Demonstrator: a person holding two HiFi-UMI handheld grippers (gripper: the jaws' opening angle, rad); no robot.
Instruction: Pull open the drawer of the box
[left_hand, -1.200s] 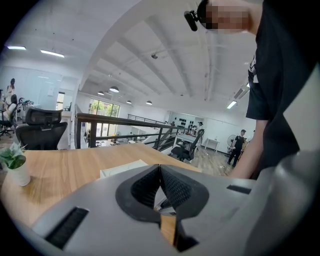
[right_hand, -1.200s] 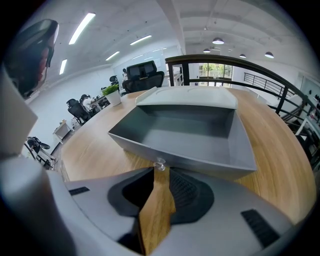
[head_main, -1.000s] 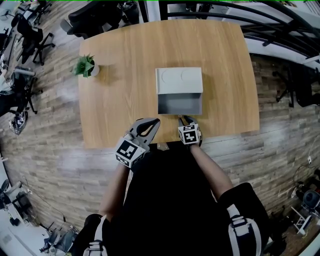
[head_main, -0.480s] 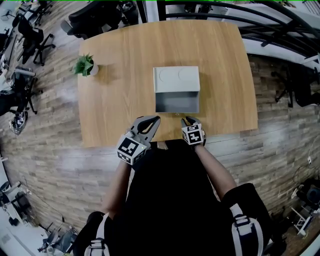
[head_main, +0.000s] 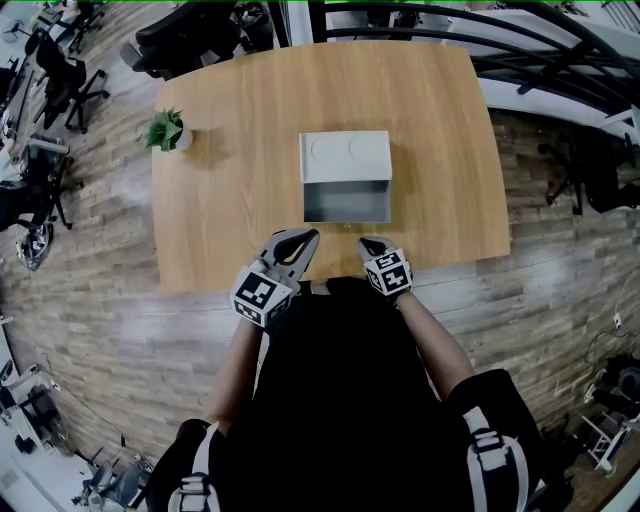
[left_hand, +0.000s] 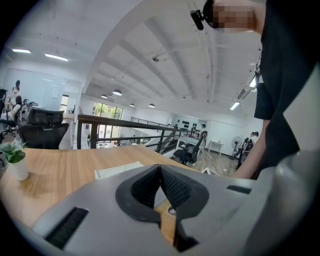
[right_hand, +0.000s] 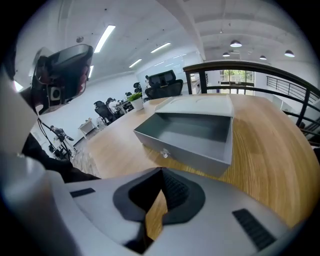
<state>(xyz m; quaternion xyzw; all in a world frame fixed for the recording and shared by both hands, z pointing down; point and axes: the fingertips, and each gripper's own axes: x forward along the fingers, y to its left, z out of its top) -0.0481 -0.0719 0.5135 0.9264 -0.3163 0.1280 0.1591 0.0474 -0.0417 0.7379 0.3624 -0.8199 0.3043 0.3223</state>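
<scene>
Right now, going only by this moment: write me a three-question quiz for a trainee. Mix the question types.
1. True or false: the drawer of the grey rectangular box on the light wooden table is shut.
2. Multiple choice: what do the right tongs hold? A) the drawer's knob B) a cup C) nothing
3. Fill in: in the head view, the small green potted plant stands near the table's far ____ corner.
Key: 1 false, the drawer stands pulled out and empty. 2 C, the jaws have just closed, with nothing between them. 3 left.
</scene>
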